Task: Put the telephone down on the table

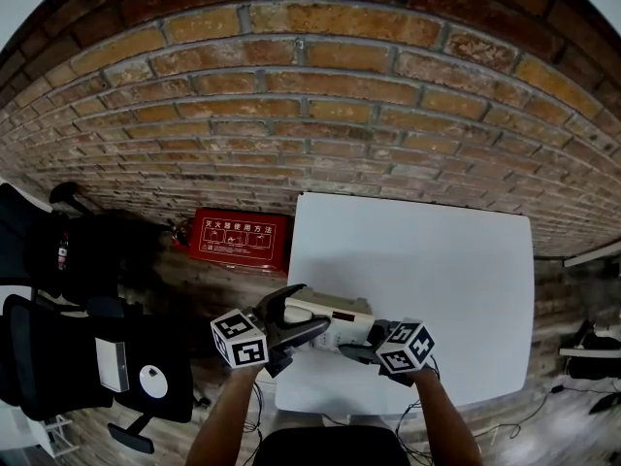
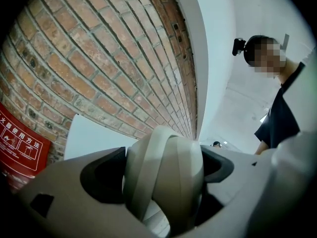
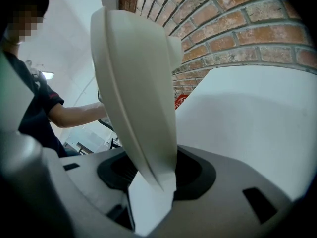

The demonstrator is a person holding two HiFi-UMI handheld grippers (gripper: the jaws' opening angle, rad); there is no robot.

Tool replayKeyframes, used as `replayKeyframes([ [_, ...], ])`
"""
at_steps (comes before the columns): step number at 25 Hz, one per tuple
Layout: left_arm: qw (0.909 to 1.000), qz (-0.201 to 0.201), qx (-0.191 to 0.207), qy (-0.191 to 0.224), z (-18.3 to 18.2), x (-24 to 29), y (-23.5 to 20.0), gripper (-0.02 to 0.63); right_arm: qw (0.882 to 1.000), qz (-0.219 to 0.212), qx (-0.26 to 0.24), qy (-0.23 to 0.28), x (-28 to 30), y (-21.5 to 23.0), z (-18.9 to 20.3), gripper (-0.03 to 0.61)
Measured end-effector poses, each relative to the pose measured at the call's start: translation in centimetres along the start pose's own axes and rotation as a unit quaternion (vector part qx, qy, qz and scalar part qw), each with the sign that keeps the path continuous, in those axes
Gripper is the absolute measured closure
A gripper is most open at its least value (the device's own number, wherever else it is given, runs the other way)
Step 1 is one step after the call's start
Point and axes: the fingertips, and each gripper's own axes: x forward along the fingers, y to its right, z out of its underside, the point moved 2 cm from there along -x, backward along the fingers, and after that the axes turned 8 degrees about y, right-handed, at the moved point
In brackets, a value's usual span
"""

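A cream telephone [image 1: 332, 315] hangs just over the front left part of the white table [image 1: 427, 260], carried between both grippers. My left gripper [image 1: 303, 320] is shut on its left end; the left gripper view shows the cream rounded handset part [image 2: 166, 175] filling the gap between the dark jaws. My right gripper [image 1: 363, 351] is shut on the phone's near right side, and the right gripper view shows the phone's pale edge [image 3: 133, 83] rising up out of the jaws. Whether the phone touches the tabletop is hidden.
A red box with white print [image 1: 238, 238] lies on the wooden floor against the brick wall [image 1: 310, 95], left of the table. Black office chairs [image 1: 87, 357] stand at the left. Cables [image 1: 529, 411] run on the floor at the front right.
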Motion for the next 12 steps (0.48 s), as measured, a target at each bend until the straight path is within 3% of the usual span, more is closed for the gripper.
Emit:
replayKeyframes([
  [12, 0.9997, -0.003, -0.023, -0.007, 1.1, 0.8, -1.8, 0.166, 1.000, 0.005, 0.013, -0.006, 0.3, 1.4, 0.6, 0.382],
])
